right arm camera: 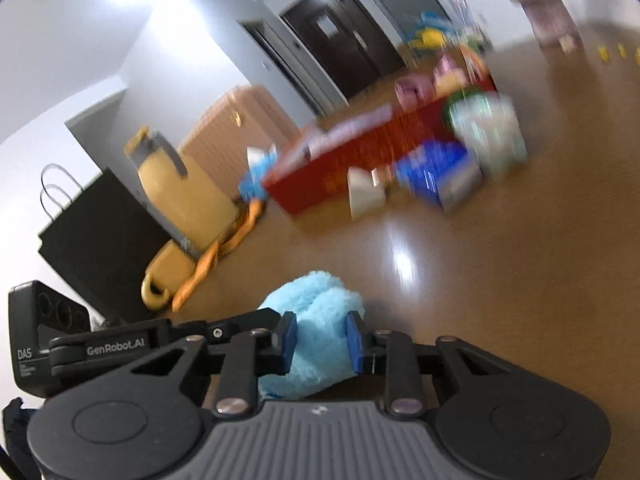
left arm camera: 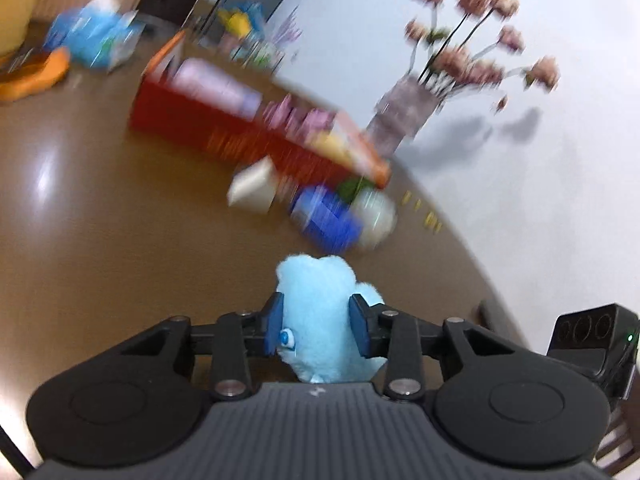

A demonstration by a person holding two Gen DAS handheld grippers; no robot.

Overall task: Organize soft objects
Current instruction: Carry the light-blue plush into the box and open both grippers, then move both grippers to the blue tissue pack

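A light blue plush toy (left arm camera: 320, 300) with a blue eye is clamped between the blue pads of my left gripper (left arm camera: 316, 328), above the brown table. My right gripper (right arm camera: 322, 344) is shut on the same light blue plush (right arm camera: 316, 320), seen from its other side. The left gripper's body (right arm camera: 120, 344) shows at the left of the right wrist view, close beside the right one. A red open box (left arm camera: 224, 132) holding pink and purple soft items stands farther back on the table; it also shows in the right wrist view (right arm camera: 340, 168). Both views are motion-blurred.
In front of the red box lie a white cup-like object (left arm camera: 254, 190), a blue packet (left arm camera: 326, 218) and a pale round pack (left arm camera: 376, 216). A vase of flowers (left arm camera: 404, 116) stands by the wall. A yellow jug (right arm camera: 176, 184), black bag (right arm camera: 96, 240) and orange cloth (right arm camera: 224, 252) sit at the left.
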